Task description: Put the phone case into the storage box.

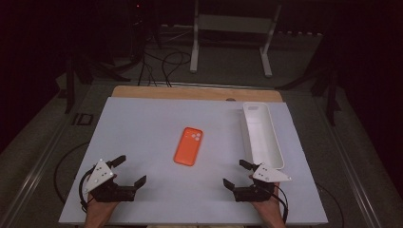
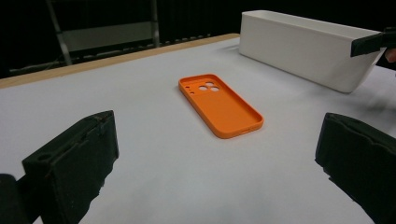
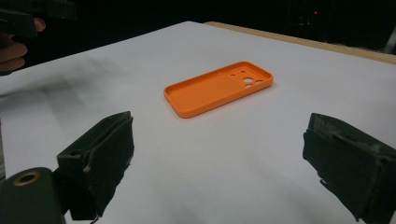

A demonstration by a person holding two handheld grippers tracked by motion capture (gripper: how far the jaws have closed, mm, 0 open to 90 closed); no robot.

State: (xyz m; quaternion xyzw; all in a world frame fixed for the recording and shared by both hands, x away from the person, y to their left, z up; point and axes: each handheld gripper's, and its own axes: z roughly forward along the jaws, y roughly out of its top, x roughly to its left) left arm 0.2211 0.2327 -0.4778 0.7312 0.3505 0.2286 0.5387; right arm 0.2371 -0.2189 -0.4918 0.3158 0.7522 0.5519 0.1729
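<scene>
An orange phone case (image 1: 188, 146) lies flat near the middle of the high view, on the white sheet that covers the table (image 1: 142, 128), its hollow side up and its camera cutouts toward the far end. At the right of that view a long white tray (image 1: 262, 135) sits lengthwise on the sheet, well apart from the case. In the lower left of the high view the left hand-held gripper (image 1: 127, 171) rests low over the sheet with its jaws spread wide and nothing between them; in the lower right the right hand-held gripper (image 1: 237, 174) does likewise, wide open and empty, just beside the near end of the tray. In the left gripper view the case (image 2: 220, 103) lies ahead between the two black jaws, with the tray (image 2: 303, 46) at the upper right. In the right gripper view the case (image 3: 218, 87) sits ahead near the centre, and the person's other hand (image 3: 14, 51) shows at the upper left.
</scene>
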